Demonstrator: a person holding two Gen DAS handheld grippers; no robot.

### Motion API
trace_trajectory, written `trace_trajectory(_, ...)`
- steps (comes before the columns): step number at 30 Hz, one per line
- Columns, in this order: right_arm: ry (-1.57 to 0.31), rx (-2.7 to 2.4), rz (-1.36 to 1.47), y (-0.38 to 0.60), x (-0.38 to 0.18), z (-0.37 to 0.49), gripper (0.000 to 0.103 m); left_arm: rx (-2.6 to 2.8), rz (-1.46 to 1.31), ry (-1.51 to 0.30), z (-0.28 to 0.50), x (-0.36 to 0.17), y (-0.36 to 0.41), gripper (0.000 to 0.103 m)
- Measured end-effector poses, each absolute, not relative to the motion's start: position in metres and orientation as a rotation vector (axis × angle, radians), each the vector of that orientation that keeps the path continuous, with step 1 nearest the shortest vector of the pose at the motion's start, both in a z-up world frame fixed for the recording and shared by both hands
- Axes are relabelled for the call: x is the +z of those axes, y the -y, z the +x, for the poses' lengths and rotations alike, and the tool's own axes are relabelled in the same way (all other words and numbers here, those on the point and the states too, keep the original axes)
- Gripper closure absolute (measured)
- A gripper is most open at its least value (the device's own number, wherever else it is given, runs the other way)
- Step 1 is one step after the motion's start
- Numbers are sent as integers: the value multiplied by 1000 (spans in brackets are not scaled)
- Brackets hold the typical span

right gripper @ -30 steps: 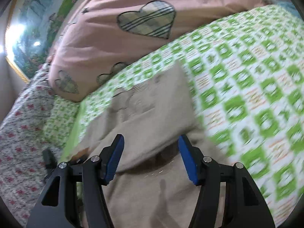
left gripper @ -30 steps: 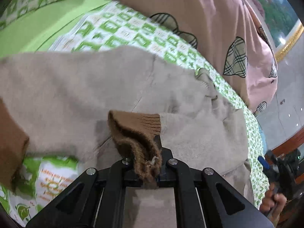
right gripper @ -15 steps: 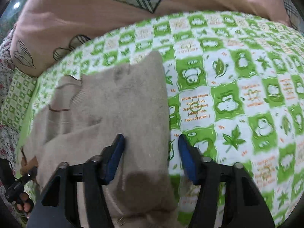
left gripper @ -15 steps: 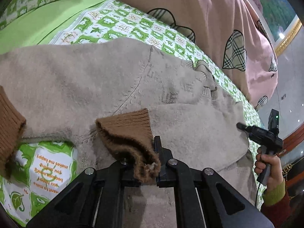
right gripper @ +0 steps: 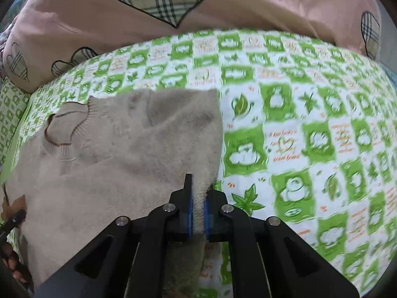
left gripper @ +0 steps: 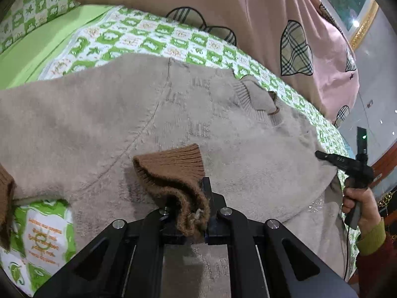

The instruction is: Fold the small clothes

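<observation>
The right gripper [right gripper: 197, 209], wide a moment ago, now pinches the sweater's [right gripper: 119, 154] edge; the left gripper [left gripper: 188, 213] still clamps the brown cuff [left gripper: 173, 171], readying a fold.

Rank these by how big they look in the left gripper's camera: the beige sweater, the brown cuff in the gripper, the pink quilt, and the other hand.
1. beige sweater
2. pink quilt, though it lies farther back and runs out of frame, so the top two are unsure
3. brown cuff, enlarged by nearness
4. right hand
</observation>
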State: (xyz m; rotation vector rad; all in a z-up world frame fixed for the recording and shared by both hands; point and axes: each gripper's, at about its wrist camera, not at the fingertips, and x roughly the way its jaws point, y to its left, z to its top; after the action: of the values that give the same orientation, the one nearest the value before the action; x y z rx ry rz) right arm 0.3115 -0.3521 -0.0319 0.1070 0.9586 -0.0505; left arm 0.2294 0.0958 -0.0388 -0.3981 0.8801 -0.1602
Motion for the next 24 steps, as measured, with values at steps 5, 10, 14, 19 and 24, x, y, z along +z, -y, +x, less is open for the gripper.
trace_trajectory(5,-938,-44,141,357,-18,293,84,-175,-368,-926,236,-39,-92,88)
trace_trajectory(10,-816,53,118,339,14,235,79,-170,-307,-904,235,-36,-83,94)
trace_trajectory(14,-846,214,146,325,7,210,79,-160,-283,-876,233,-27,-83,94)
trace_trajectory(19,-907,305,242,316,-12,202,79,-164,-297,-890,234,-25,-86,93)
trace_trajectory(24,-896,26,170,334,-31,210,80,-162,-302,-885,236,-24,-81,94)
